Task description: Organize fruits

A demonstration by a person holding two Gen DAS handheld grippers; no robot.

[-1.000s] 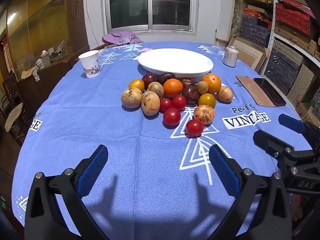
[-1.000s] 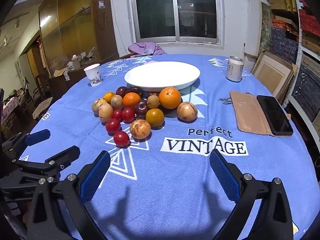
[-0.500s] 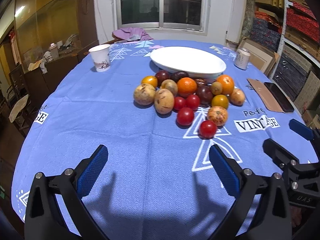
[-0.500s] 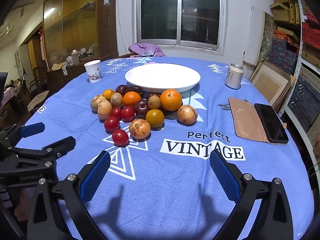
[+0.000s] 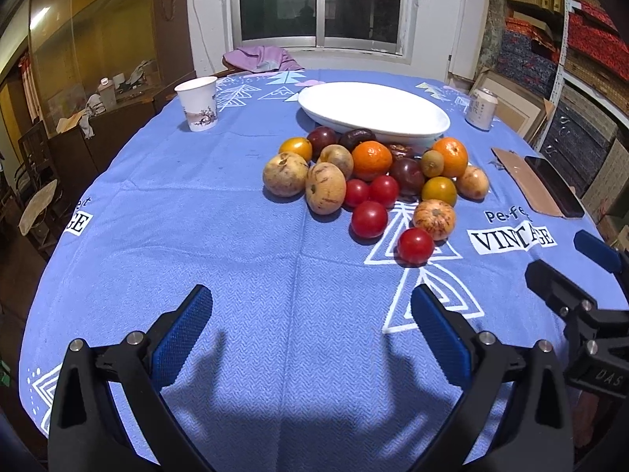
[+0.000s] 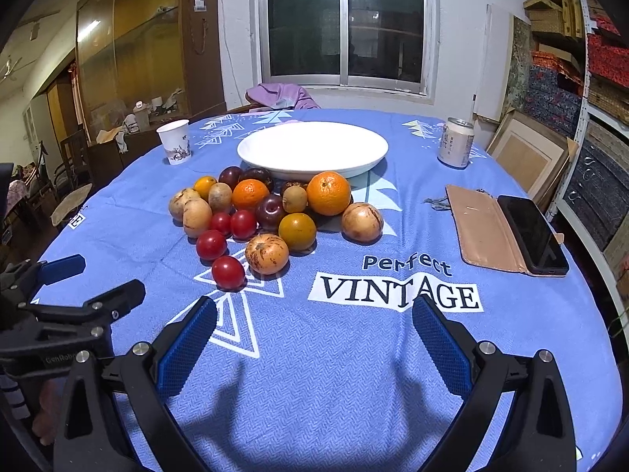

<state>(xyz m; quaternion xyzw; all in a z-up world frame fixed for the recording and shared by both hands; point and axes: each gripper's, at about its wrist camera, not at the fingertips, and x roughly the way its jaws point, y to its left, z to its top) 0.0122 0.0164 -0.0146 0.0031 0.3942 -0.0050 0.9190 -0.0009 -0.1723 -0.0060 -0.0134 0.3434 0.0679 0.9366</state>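
Note:
A pile of fruit lies on the blue tablecloth in front of an empty white plate (image 5: 373, 110), which also shows in the right wrist view (image 6: 312, 149). The pile holds red tomatoes (image 5: 415, 245) (image 6: 228, 271), oranges (image 5: 371, 159) (image 6: 328, 192), tan pears (image 5: 325, 193) (image 6: 196, 216), dark plums (image 6: 271, 210) and a speckled round fruit (image 5: 434, 219) (image 6: 267, 253). My left gripper (image 5: 310, 330) is open and empty, short of the pile. My right gripper (image 6: 314, 330) is open and empty, also short of it. Each gripper shows at the edge of the other's view.
A paper cup (image 5: 196, 103) stands at the back left. A drink can (image 6: 455, 142) stands at the back right. A phone in an open tan case (image 6: 507, 228) lies at the right. Shelves with boxes line the right wall.
Both wrist views have shifted: the fruit pile sits more to the right in the left view and slightly closer in the right view. Both grippers stay open. No fruit has moved.

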